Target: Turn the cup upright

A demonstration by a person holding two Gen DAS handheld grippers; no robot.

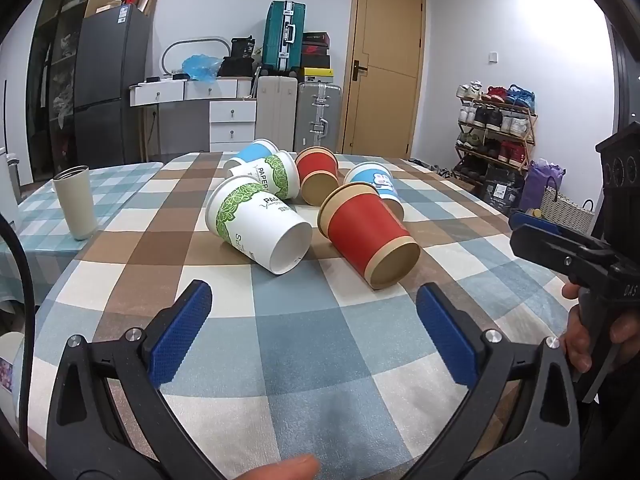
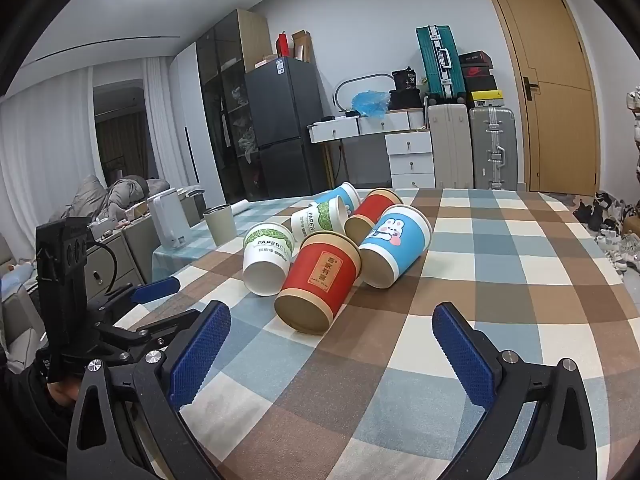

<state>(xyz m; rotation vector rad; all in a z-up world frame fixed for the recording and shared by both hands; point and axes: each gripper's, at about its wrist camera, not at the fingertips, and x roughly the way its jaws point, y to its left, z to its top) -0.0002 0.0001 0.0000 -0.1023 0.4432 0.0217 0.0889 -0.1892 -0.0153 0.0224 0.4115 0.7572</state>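
On the checked table (image 1: 280, 360), red cup (image 1: 366, 236) lies sideways, base toward both grippers' open jaws.

Checked cloth (image 1: 320, 344) covers the counter. Beige tumbler (image 1: 76, 202) stands upright at its left edge. Behind: dark fridge (image 1: 112, 84), teal suitcase (image 1: 285, 36) above silver suitcase (image 1: 318, 118), wooden door (image 1: 384, 68), shoe rack (image 1: 496, 128).
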